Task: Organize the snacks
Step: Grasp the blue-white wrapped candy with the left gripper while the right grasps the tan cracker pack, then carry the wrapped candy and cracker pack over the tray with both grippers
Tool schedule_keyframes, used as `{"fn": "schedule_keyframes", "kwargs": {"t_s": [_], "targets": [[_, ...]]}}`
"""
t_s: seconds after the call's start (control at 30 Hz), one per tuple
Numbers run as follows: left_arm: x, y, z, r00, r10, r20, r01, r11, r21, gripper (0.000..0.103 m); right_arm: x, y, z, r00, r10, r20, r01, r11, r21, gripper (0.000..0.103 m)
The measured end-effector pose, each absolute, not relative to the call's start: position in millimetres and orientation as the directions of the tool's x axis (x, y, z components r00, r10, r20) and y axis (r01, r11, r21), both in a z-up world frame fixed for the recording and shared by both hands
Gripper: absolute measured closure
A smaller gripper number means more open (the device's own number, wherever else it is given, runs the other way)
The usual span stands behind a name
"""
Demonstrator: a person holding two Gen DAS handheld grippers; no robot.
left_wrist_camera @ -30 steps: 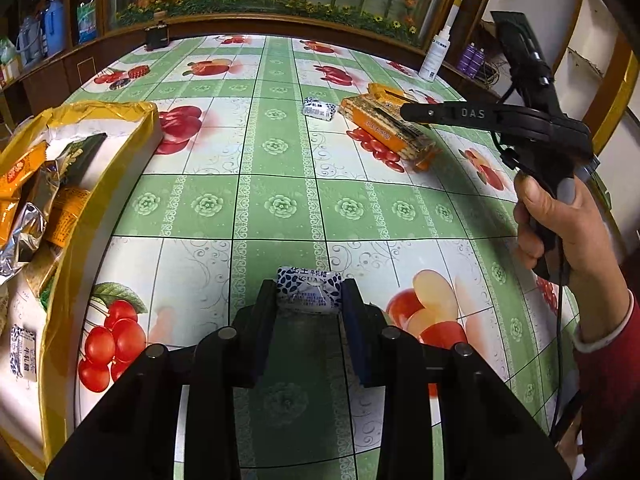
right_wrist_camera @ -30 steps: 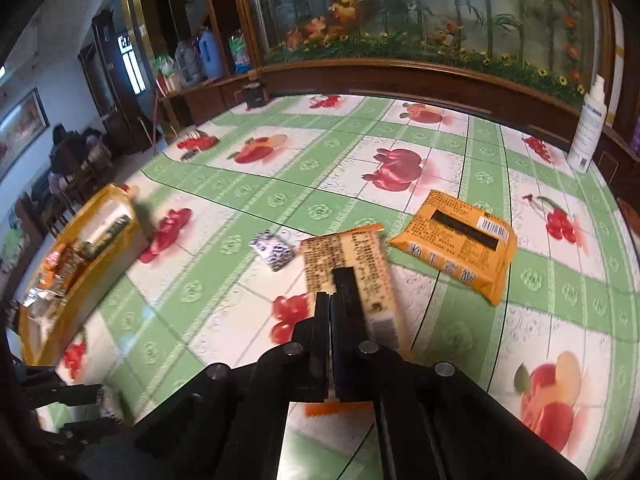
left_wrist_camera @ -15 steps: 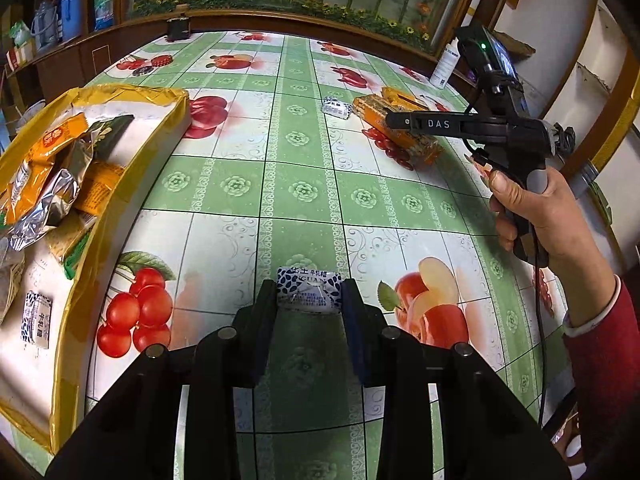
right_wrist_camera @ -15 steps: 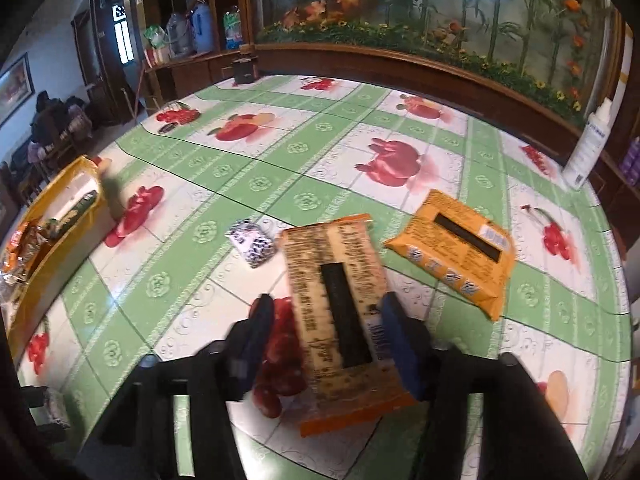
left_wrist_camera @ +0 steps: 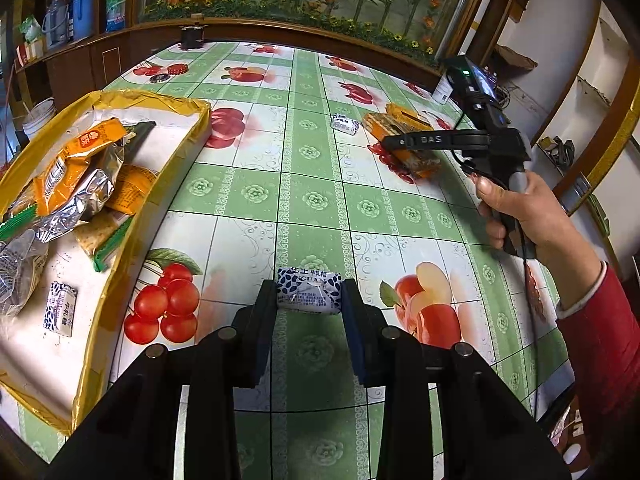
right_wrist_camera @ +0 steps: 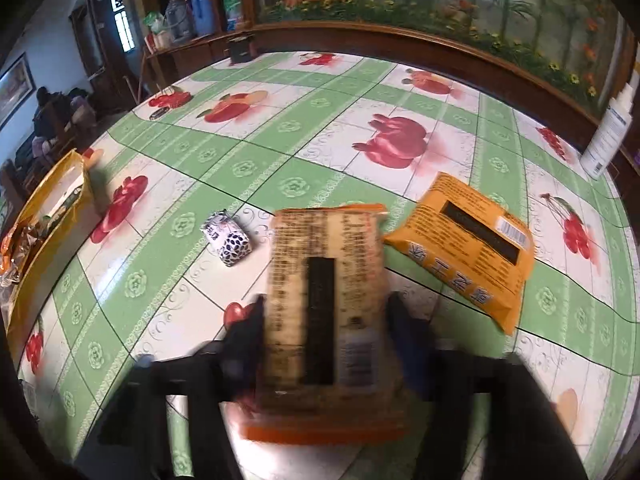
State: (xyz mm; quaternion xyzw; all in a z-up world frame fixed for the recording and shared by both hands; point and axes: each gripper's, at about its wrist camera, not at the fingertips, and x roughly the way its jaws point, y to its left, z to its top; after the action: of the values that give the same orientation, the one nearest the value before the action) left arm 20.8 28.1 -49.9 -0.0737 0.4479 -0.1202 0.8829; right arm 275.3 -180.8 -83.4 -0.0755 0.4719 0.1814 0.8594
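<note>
My left gripper (left_wrist_camera: 309,294) is shut on a small blue-and-white candy packet (left_wrist_camera: 309,290) and holds it above the tablecloth. To its left lies a yellow-rimmed box (left_wrist_camera: 140,216) with several snack packets and a like candy (left_wrist_camera: 60,311). My right gripper (right_wrist_camera: 326,312) is open, its fingers on either side of a long tan biscuit pack (right_wrist_camera: 324,300) lying on the table; the view is blurred. Beside it are an orange snack pack (right_wrist_camera: 464,240) and another small candy (right_wrist_camera: 228,238). The right gripper (left_wrist_camera: 404,142) also shows in the left wrist view.
A white spray bottle (right_wrist_camera: 608,132) stands at the table's far right edge. A small dark box (left_wrist_camera: 192,36) sits at the far edge. Wooden cabinets and a glass panel run behind the table. The yellow box (right_wrist_camera: 44,216) shows at the left in the right wrist view.
My right gripper opened from shut and lowered over the tan biscuit pack, fingers now straddling it. My left gripper kept hold of the candy and drew back and up, nearer the box.
</note>
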Motion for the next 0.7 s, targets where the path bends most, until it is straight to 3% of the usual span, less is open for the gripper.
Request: {"fn": "schedule_keyframes", "kwargs": {"t_s": [0.4,0.7], "targets": [[9,43,-37,0.633,-0.119,-0.765,0.04,0.992,-0.122,0.073,150,-176,-56,0.558,0.449,-0.698,-0.389,0.884,0.258,0.048],[-4,67,-27,0.665,-0.042,-0.745,-0.037,0.995,-0.089,0.073,82,-134,-24,0.556,0.553,-0.621,-0.483,0.823,0.299,0.048]]}}
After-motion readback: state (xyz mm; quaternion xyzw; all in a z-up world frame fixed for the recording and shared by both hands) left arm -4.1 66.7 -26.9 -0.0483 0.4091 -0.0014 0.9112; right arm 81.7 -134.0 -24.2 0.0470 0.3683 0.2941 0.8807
